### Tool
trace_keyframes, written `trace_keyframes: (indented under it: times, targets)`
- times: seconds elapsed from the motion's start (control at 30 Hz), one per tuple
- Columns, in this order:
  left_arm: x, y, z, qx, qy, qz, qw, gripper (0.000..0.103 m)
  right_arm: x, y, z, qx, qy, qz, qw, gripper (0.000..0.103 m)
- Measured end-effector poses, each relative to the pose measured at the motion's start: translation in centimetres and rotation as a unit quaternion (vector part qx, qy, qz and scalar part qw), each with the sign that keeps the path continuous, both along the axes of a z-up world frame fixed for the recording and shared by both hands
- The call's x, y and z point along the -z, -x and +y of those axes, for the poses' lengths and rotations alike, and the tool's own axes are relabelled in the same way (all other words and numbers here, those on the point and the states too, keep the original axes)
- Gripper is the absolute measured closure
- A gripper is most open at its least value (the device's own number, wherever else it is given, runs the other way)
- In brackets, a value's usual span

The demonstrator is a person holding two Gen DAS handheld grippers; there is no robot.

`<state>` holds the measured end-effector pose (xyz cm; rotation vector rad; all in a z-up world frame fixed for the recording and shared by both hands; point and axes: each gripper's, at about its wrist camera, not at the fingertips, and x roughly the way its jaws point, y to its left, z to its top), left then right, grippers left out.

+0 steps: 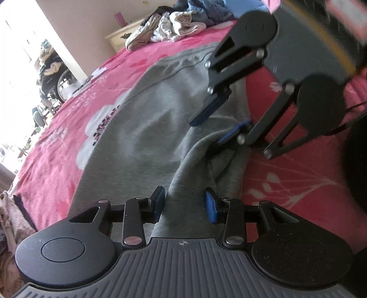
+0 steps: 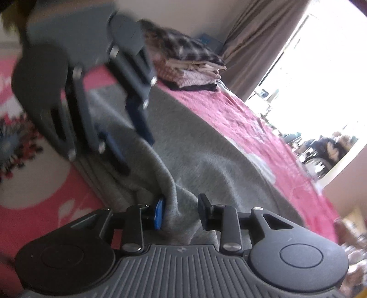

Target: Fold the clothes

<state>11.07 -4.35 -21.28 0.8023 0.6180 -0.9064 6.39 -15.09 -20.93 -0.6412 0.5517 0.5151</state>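
A grey sweatshirt (image 1: 142, 128) lies spread on a pink floral bedspread (image 1: 57, 160). A raised ridge of its near edge runs between the blue pads of my left gripper (image 1: 184, 202), which stands open around it at the bottom of the left wrist view. My right gripper (image 1: 220, 123) comes in from the upper right, also open, its lower finger against the same ridge. In the right wrist view the right gripper (image 2: 181, 209) straddles the grey fold (image 2: 174, 197), and the blurred left gripper (image 2: 128, 137) hangs open over the sweatshirt (image 2: 206, 146).
A heap of unfolded clothes (image 1: 183, 23) lies at the bed's far end beside a cream nightstand (image 1: 121, 36) with a pink cup (image 1: 120, 19). A stack of folded clothes (image 2: 188, 66) sits on the bed near a brown curtain (image 2: 259, 34) and a bright window.
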Motion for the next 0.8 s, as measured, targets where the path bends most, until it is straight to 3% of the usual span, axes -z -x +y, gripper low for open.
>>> trace_keyframes:
  times: [0.13, 0.23, 0.3, 0.5, 0.6, 0.7, 0.8]
  targets:
    - [0.8, -0.5, -0.6, 0.009, 0.000, 0.012, 0.9999, 0.068, -1.0, -0.4, -1.4, -0.015, -0.045, 0.028, 0.998, 0.069]
    - [1.0, -0.7, -0.9, 0.013, 0.002, 0.016, 0.9998, 0.081, -1.1, -0.6, -1.7, -0.028, -0.054, 0.043, 0.997, 0.069]
    - [1.0, -0.5, -0.9, 0.013, 0.006, 0.012, 0.9998, 0.094, -1.1, -0.7, -1.7, -0.040, -0.055, 0.052, 0.996, 0.069]
    - [0.1, 0.9, -0.4, 0.004, 0.025, -0.022, 0.9994, 0.100, -0.6, -0.8, -0.7, -0.069, -0.042, 0.063, 0.995, 0.069]
    - [-0.8, 1.5, -0.2, -0.002, 0.039, -0.031, 0.9988, 0.100, 0.0, 0.4, 0.3, -0.087, 0.003, 0.026, 0.996, 0.070]
    - [-1.5, 2.1, 0.0, -0.003, 0.051, -0.022, 0.9985, 0.100, 0.6, 1.2, 1.4, -0.063, 0.043, -0.034, 0.997, 0.071]
    - [-0.6, 2.7, -0.2, 0.010, 0.035, -0.025, 0.9990, 0.100, 2.0, 1.9, 2.4, -0.026, 0.090, -0.093, 0.991, 0.069]
